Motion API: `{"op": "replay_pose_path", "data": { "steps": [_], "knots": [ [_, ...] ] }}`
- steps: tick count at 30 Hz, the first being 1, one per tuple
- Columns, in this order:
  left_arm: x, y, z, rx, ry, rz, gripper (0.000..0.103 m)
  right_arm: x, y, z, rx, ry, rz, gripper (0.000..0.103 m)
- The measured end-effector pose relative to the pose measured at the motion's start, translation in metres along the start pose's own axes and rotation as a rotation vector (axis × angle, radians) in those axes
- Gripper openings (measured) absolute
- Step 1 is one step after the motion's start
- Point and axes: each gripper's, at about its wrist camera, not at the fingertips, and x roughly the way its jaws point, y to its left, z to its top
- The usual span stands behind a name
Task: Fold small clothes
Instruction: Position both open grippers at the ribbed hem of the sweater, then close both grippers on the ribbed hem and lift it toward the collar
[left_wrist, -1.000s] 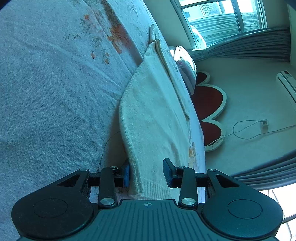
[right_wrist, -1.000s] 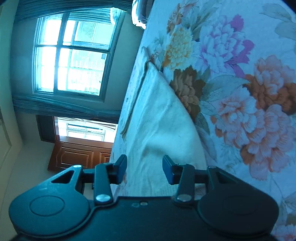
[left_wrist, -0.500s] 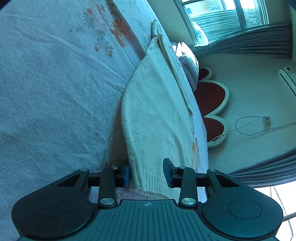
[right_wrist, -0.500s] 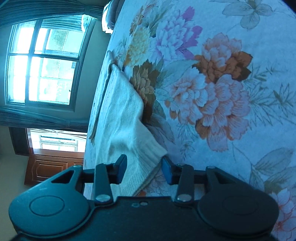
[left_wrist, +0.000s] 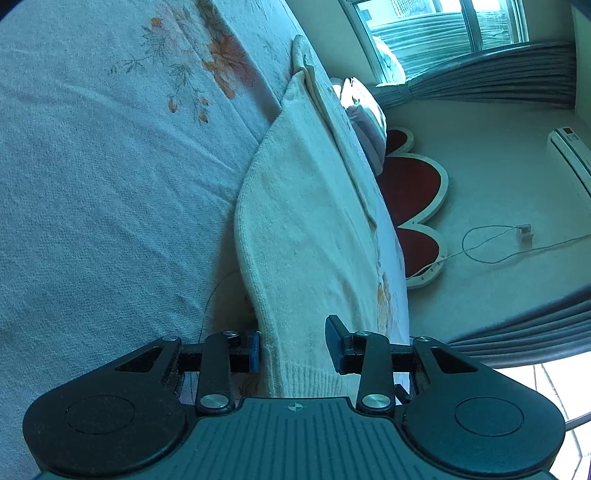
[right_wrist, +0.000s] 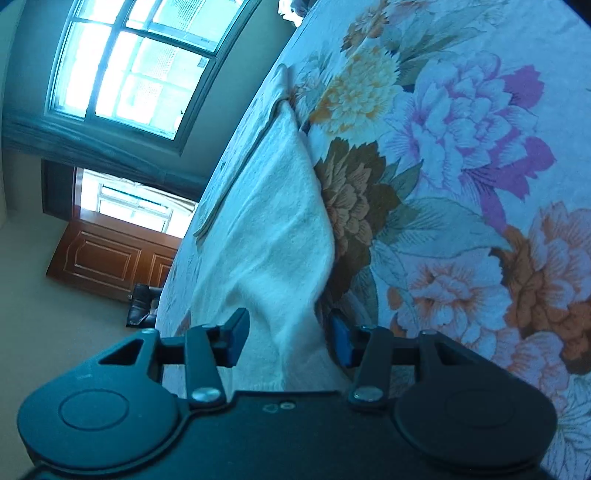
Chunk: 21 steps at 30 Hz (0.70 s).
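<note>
Here, cream ribbed knit garment, flat on floral bedsheet.

left tongs parted, right tongs parted

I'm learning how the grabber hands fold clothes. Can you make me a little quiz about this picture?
1. True or false: the white knitted garment lies on a flowered bedsheet.
2. In the left wrist view, what lies between the fingers of the left gripper? A) the garment's ribbed hem B) a pillow C) nothing
3. Fill in: in the right wrist view, the cloth between the fingers of the right gripper is coloured ____.

Key: 1 true; 2 A; 3 white.
</note>
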Motion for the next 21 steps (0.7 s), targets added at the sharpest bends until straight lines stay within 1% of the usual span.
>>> {"op": "replay_pose_path", "data": {
  "steps": [1, 3, 4, 7, 9, 10, 12, 14, 16, 19, 20, 21],
  "knots": [
    [-0.001, 0.0, 0.0, 0.004, -0.001, -0.002, 0.036, 0.0, 0.002, -0.003, -0.026, 0.026, 0.01, 0.035],
    [-0.003, -0.001, 0.0, 0.022, -0.003, 0.01, 0.036, -0.003, 0.006, -0.01, -0.047, 0.061, 0.044, 0.025],
    [-0.004, 0.0, 0.0, 0.021, -0.003, 0.009, 0.036, -0.004, 0.009, -0.012, -0.054, 0.072, 0.052, 0.025],
    [-0.004, 0.0, 0.001, 0.027, -0.006, 0.016, 0.036, -0.012, 0.015, -0.022, -0.045, 0.105, 0.133, 0.025],
    [-0.003, -0.001, 0.002, 0.027, -0.004, 0.014, 0.036, -0.012, 0.016, -0.024, -0.038, 0.097, 0.115, 0.029],
    [-0.001, -0.002, 0.002, 0.025, -0.004, 0.017, 0.036, -0.013, 0.013, -0.023, -0.02, 0.08, 0.102, 0.029],
    [0.003, -0.007, 0.003, 0.036, 0.003, 0.033, 0.036, -0.013, 0.004, -0.02, 0.035, 0.045, 0.102, 0.029],
    [0.006, -0.012, 0.001, 0.052, 0.013, 0.052, 0.036, -0.01, -0.002, -0.017, 0.058, 0.05, 0.071, 0.024],
    [0.005, -0.015, -0.002, 0.063, 0.019, 0.063, 0.036, -0.009, -0.001, -0.019, 0.046, 0.053, 0.063, 0.016],
    [0.001, -0.02, -0.009, 0.104, 0.016, 0.092, 0.036, -0.011, 0.003, -0.022, 0.027, 0.041, 0.024, 0.011],
    [0.0, -0.021, -0.01, 0.117, 0.013, 0.095, 0.035, -0.01, 0.005, -0.023, 0.013, 0.041, 0.013, 0.01],
    [0.001, -0.021, -0.01, 0.127, 0.01, 0.118, 0.016, -0.009, 0.006, -0.023, 0.006, 0.043, -0.001, 0.008]
  ]
}}
